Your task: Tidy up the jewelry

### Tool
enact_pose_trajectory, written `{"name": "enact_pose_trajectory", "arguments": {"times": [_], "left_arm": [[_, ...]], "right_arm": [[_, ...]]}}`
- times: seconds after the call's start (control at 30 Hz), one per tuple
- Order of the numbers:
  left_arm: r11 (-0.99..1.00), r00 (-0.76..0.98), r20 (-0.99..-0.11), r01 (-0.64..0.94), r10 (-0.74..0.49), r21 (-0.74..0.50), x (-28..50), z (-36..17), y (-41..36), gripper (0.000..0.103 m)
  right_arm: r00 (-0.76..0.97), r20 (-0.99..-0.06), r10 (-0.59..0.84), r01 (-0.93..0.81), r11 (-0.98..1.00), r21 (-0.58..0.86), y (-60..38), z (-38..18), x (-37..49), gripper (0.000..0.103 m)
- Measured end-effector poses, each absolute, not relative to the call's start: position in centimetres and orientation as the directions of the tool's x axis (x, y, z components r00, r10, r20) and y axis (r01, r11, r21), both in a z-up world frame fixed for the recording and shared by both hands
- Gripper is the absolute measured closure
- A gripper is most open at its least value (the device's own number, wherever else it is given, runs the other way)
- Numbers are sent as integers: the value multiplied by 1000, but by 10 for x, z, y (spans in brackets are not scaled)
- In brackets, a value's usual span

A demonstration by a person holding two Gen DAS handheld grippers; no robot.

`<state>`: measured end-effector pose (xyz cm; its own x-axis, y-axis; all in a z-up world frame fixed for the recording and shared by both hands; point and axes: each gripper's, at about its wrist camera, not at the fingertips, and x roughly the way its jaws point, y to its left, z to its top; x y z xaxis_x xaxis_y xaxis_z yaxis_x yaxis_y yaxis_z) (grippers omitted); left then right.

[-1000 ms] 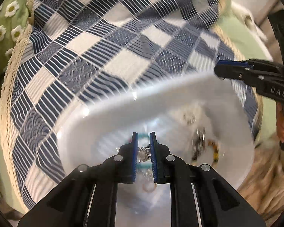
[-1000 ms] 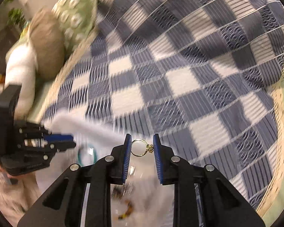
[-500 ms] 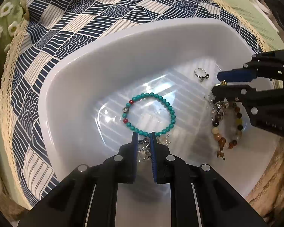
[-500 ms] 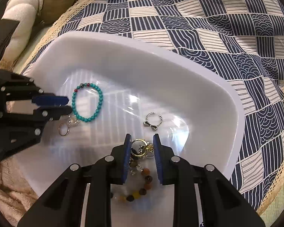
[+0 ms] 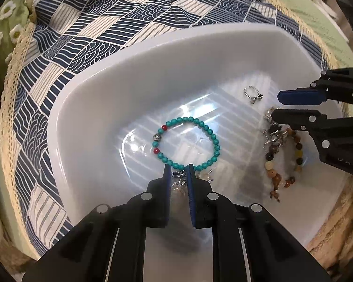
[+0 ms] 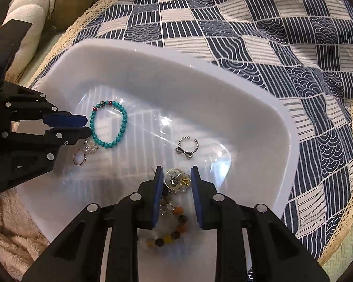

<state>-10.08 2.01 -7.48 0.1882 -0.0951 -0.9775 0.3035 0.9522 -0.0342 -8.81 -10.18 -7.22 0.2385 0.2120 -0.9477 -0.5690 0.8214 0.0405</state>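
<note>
A white tray (image 5: 87, 108) (image 6: 258, 98) on a checked cloth holds jewelry. A turquoise bead bracelet (image 5: 214, 138) (image 6: 123, 127) lies in it. My left gripper (image 5: 179, 172) (image 6: 88, 127) is low in the tray, jaws narrowly apart around a silver charm piece (image 5: 178, 178), with a thin ring (image 6: 78, 157) beside it. My right gripper (image 6: 176, 178) (image 5: 276, 105) has its jaws a little apart around a gold ring (image 6: 176, 181), above a brown and amber bead bracelet (image 5: 273, 171) (image 6: 174, 235). A silver bow ring (image 5: 252, 94) (image 6: 187, 146) lies apart.
The navy and cream checked cloth (image 5: 101, 23) (image 6: 270, 23) with a lace edge lies under the tray. Green floral fabric (image 5: 2, 23) is at the left, a cream plush (image 6: 26, 11) and a fluffy beige towel (image 6: 9, 235) lie near the tray.
Both grippers came down into the tray from above the cloth. The right gripper's jaws have widened around the gold ring. The left gripper's jaws have parted slightly.
</note>
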Motion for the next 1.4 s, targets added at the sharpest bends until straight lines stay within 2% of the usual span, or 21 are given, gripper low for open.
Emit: {"name": "enact_pose_trajectory", "arguments": {"times": [0.07,0.17,0.23,0.27,0.3,0.33,0.37,0.4,0.43,0.53,0.63,0.8,1.17,1.4], "left_arm": [[955,191,-970,283,-147,-89,-97,-68,26,89],[957,194,-960,246,-204,-154,-94,-59,36,83],[956,206,-953,239,-222,-171,-96,-51,39,67],[958,227,-950,236,-215,-160,-97,-45,40,44],[961,251,-946,237,-205,-145,-100,-40,42,38],[961,276,-940,245,-199,-131,-102,-34,42,38],[959,296,-934,256,-200,-124,-105,-28,43,31],[958,308,-929,259,-207,-127,-107,-24,45,19],[956,330,-917,260,-223,-139,-110,-19,48,16],[958,356,-907,250,-226,-141,-112,-13,54,16],[973,382,-900,167,-211,-157,-106,-12,68,16],[979,420,-885,99,-202,-177,-101,-7,85,16],[982,394,-901,113,-185,-152,-100,-12,83,16],[986,401,-903,130,-151,-107,-101,-13,78,16]], "right_arm": [[265,-939,219,-560,828,35,-105,-65,-87,63],[292,-926,239,-547,836,43,-110,-56,-86,59],[307,-919,248,-540,841,47,-115,-51,-85,53],[314,-916,251,-538,842,47,-116,-50,-85,46],[326,-911,254,-533,845,45,-118,-47,-85,42],[342,-905,254,-524,851,41,-120,-44,-84,30],[350,-900,260,-519,854,45,-123,-42,-84,21],[357,-894,272,-515,855,54,-125,-39,-84,18],[362,-886,290,-513,855,71,-128,-35,-84,17],[385,-860,334,-509,854,104,-136,-26,-83,14],[440,-826,351,-483,868,112,-139,-18,-80,13],[418,-828,374,-468,870,157,-137,-19,-76,12],[424,-855,299,-468,880,75,-127,-29,-77,12],[413,-857,309,-453,886,101,-130,-30,-76,12]]}}
